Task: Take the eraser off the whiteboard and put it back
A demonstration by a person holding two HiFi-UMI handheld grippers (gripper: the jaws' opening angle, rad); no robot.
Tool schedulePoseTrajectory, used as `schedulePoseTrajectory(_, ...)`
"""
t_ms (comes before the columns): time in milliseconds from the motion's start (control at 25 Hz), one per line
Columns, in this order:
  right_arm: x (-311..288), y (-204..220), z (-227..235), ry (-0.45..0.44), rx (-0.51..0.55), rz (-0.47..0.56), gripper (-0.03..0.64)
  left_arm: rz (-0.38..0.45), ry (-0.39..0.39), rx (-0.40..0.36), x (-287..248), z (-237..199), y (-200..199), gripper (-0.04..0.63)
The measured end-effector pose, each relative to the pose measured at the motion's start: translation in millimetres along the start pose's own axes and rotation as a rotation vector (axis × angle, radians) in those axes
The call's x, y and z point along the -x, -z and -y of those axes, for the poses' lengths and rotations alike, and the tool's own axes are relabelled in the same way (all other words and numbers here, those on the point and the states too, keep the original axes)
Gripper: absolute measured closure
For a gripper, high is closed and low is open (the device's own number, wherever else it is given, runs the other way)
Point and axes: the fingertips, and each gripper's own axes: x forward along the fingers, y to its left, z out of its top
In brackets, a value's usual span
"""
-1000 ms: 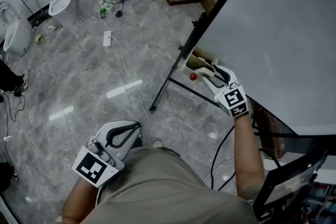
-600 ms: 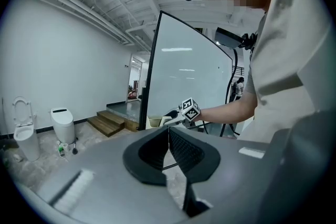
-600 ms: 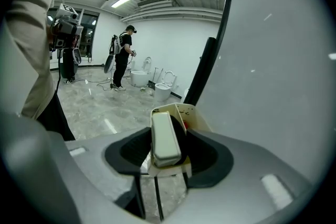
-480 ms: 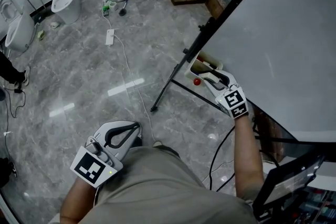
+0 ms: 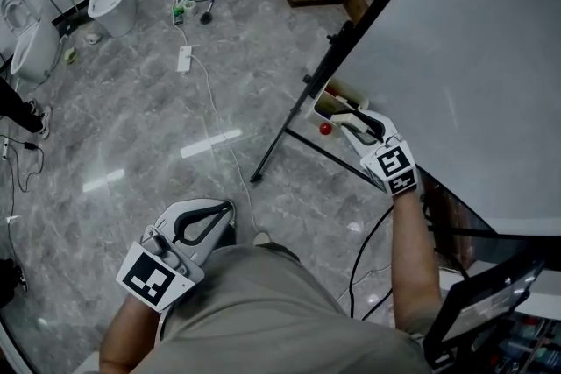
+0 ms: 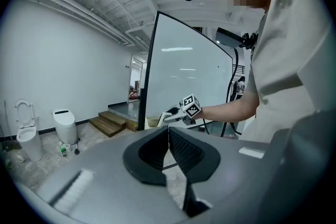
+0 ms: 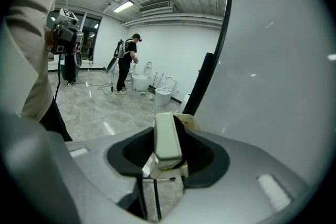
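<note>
While the left hand-held gripper (image 5: 226,210) idles shut (well away), the right hand-held gripper (image 5: 349,120) is closing around the eraser (image 7: 167,139), which lies lengthwise between its jaws.

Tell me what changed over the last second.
The right tongs are closing around the eraser, which stands between them at the tray under the whiteboard; the hand barely shifted. The left tongs stayed shut and empty by the person's waist, and the whiteboard has not moved.
</note>
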Motion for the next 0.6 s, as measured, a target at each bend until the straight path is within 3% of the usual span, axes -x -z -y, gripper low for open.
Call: schedulePoseTrajectory(600,80,-62,-23,0.081,0.101,0.112,0.449,-0.007,-0.101,0.039,46,60,19,0.584)
